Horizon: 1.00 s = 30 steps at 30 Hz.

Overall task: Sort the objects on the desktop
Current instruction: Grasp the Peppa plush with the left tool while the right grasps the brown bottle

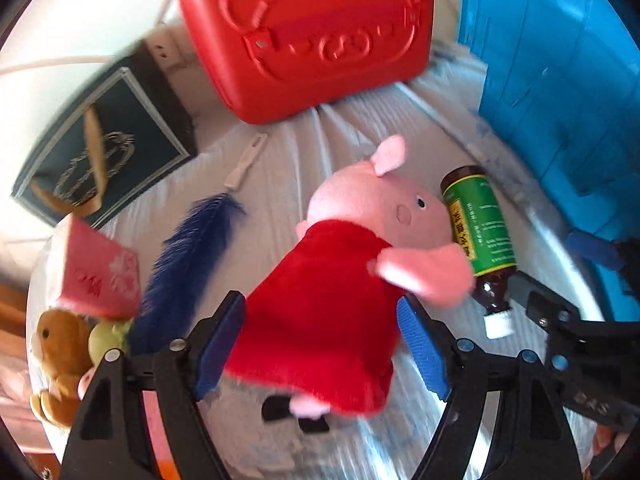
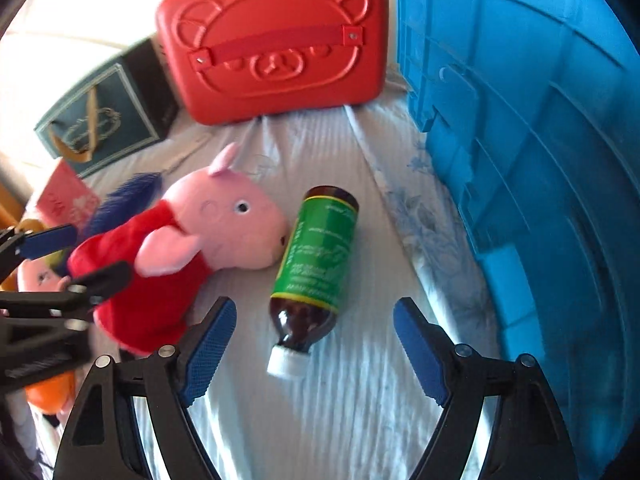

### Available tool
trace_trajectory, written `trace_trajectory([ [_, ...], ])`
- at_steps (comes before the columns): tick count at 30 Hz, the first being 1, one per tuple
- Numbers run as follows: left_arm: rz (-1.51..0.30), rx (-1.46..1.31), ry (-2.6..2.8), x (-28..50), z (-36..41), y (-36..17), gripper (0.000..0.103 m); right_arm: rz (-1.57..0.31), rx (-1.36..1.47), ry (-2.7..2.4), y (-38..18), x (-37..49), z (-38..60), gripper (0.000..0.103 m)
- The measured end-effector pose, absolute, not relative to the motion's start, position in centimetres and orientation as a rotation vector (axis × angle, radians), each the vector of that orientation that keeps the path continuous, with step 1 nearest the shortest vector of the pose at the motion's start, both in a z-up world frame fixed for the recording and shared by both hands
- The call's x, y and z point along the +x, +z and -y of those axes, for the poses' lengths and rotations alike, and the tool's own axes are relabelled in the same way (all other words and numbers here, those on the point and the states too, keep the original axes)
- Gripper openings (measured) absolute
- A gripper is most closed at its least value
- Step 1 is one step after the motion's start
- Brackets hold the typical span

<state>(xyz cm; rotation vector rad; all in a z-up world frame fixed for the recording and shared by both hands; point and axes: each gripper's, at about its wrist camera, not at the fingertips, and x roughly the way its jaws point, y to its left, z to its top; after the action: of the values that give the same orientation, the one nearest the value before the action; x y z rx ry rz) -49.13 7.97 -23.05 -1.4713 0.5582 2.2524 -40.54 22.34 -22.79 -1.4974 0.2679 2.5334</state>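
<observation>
Both grippers stand wide open, holding nothing: left gripper point(image 1: 320, 344) straddles the pink plush pig in red dress point(image 1: 340, 280); right gripper point(image 2: 314, 344) straddles the brown green-labelled bottle point(image 2: 316, 256) beside the pig. Judged step: selecting items. Next: close on one.

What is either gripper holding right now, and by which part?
Nothing. The left gripper stands open astride the pig plush's red dress, pads clear. The right gripper hangs open above the bottle.

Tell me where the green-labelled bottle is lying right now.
In the right wrist view the bottle lies on its side on the pale cloth, white cap toward the camera, between the pig plush on its left and the blue crate on its right.
</observation>
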Motion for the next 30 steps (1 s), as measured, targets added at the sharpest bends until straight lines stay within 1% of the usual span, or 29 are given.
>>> trace_trajectory([
  [2,-0.571,-1.529,2.188,-50.5,-8.8,-24.6,0.078,-0.257,-1.523,2.496,-23.3,-42.0,-22.8,0.082],
  [3,-0.575,-1.543,2.182,-51.1,-9.2,-25.1,0.082,-0.260,-1.537,2.484,-23.7,-42.6,-23.0,0.082],
  [4,-0.571,-1.547,2.183,-51.7,-9.4,-25.5,0.083,-0.279,-1.563,2.468,-24.2,-43.3,-23.3,0.080],
  [6,-0.531,-1.554,2.184,-52.3,-9.7,-25.9,0.083,-0.311,-1.597,2.449,-25.2,-44.4,-23.8,0.072],
  [7,-0.517,-1.550,2.182,-52.5,-10.0,-26.1,0.083,-0.326,-1.612,2.443,-25.7,-44.9,-24.0,0.060],
  [8,-0.520,-1.550,2.184,-52.6,-10.1,-26.2,0.083,-0.329,-1.625,2.435,-26.1,-45.2,-24.0,0.051],
  [9,-0.507,-1.558,2.173,-52.8,-10.1,-26.3,0.083,-0.341,-1.634,2.434,-26.4,-45.5,-24.1,0.049],
  [12,-0.468,-1.593,2.133,-53.3,-10.2,-26.9,0.083,-0.342,-1.643,2.420,-26.8,-46.3,-24.5,0.049],
  [14,-0.474,-1.589,2.133,-53.4,-10.3,-27.0,0.082,-0.363,-1.664,2.410,-27.2,-46.8,-24.8,0.052],
  [15,-0.461,-1.587,2.129,-53.4,-10.3,-27.1,0.081,-0.362,-1.672,2.405,-27.3,-47.0,-24.8,0.053],
  [16,-0.447,-1.582,2.133,-53.4,-10.3,-27.1,0.077,-0.367,-1.680,2.400,-27.5,-47.1,-25.0,0.053],
  [18,-0.457,-1.553,2.157,-52.8,-10.3,-26.8,0.071,-0.325,-1.692,2.413,-27.6,-47.4,-24.7,0.052],
  [19,-0.461,-1.544,2.169,-52.5,-10.3,-26.7,0.069,-0.285,-1.693,2.420,-27.5,-47.4,-24.4,0.052],
  [22,-0.427,-1.521,2.221,-51.8,-9.7,-26.0,0.066,-0.265,-1.669,2.435,-27.0,-46.8,-24.1,0.052],
  [26,-0.345,-1.483,2.283,-51.3,-8.3,-24.3,0.065,-0.211,-1.607,2.485,-25.2,-45.6,-23.3,0.052],
  [30,-0.289,-1.393,2.372,-49.9,-7.0,-21.1,0.065,-0.171,-1.508,2.555,-22.3,-44.8,-22.4,0.052],
])
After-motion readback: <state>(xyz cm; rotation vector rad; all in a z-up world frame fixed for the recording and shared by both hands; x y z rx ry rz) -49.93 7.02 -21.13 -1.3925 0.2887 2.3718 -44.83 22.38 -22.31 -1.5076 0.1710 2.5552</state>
